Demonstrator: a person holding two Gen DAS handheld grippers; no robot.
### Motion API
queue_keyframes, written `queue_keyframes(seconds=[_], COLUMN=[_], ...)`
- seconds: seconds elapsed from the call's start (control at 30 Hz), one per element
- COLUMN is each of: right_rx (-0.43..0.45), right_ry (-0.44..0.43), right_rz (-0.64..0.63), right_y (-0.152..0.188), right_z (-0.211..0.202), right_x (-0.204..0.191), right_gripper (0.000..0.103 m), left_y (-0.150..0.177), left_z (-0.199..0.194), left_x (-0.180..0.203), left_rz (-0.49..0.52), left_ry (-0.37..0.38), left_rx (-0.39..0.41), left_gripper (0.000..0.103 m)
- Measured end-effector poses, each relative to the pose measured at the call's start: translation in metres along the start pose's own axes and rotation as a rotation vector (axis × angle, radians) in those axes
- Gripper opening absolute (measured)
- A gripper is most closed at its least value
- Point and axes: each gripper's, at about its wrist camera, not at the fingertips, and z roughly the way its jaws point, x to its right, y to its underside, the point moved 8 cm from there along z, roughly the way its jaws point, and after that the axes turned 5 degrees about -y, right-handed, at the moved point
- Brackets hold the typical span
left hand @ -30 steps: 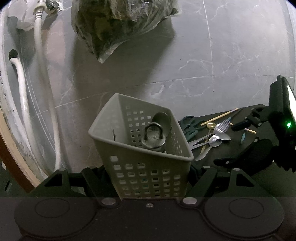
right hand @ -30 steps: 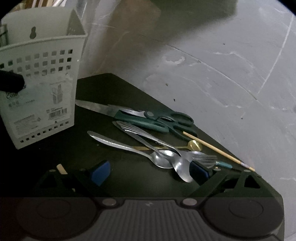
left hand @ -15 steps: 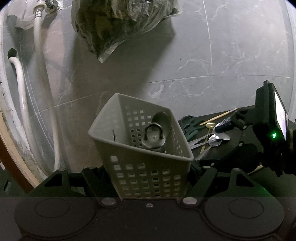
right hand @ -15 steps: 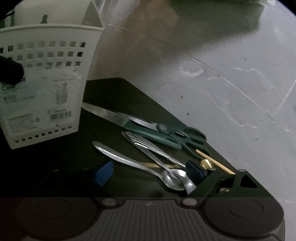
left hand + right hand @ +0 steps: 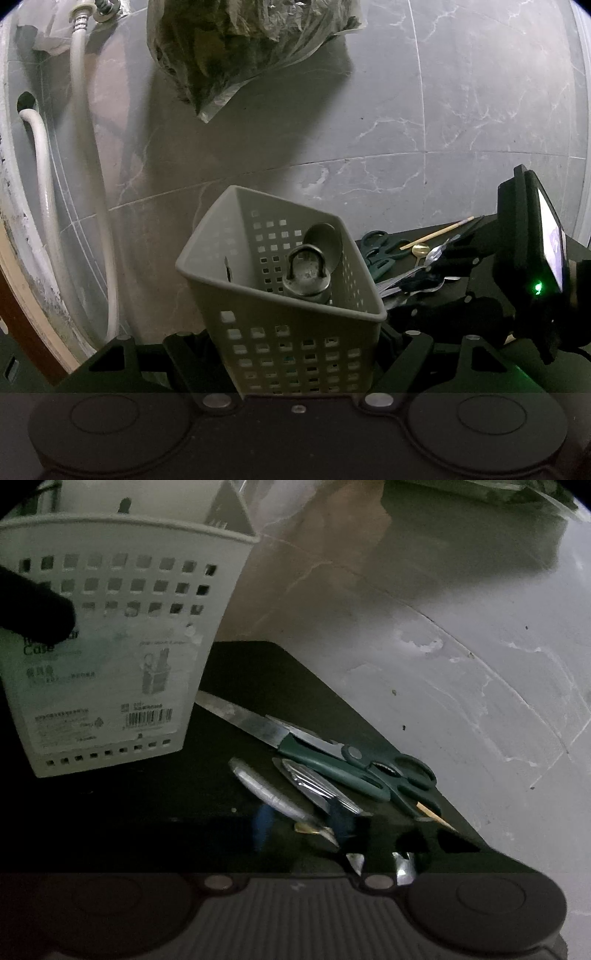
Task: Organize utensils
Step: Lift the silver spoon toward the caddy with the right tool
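My right claw [image 5: 299,827] has just been closing over the spoon handles [image 5: 269,794], which run toward the upper left; my left claw [image 5: 295,339] clamps the utensil caddy [image 5: 280,295].

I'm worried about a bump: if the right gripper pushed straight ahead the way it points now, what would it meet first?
Probably the metal cutlery lying right at the right gripper, whose jaws have just been closing around those handles. The green-handled knife lies just beyond. Depth is hard to judge in the dark, blurred view.

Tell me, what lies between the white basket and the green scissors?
A knife, its blade reaching toward the basket, handle beside the scissors; the right wrist view shows it.
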Motion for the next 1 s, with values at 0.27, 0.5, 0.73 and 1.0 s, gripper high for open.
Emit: queue_keyframes(seconds=[0.27,0.5,0.73,1.0], right_rx=[0.047,0.103,0.198,0.462], right_ry=[0.028,0.085,0.083,-0.062], right_rz=[-0.038,-0.011,0.172,0.626], right_y=[-0.005,-0.011,-0.028,-0.071], right_z=[-0.014,-0.037,-0.077,-0.156], right_x=[-0.002,0.007,0.035,0.100], right_gripper=[0.007,0.001,0.001,0.001], left_y=[0.001,0.001,0.002,0.003], left_z=[-0.001,-0.001,-0.001,-0.001], left_x=[-0.001,-0.001,-0.002,-0.002], left_rz=[-0.001,-0.002,0.002,0.005], left_ry=[0.000,0.002,0.015,0.021], left_rx=[0.005,0.007,0.017,0.030], left_gripper=[0.078,0.078,0.078,0.078])
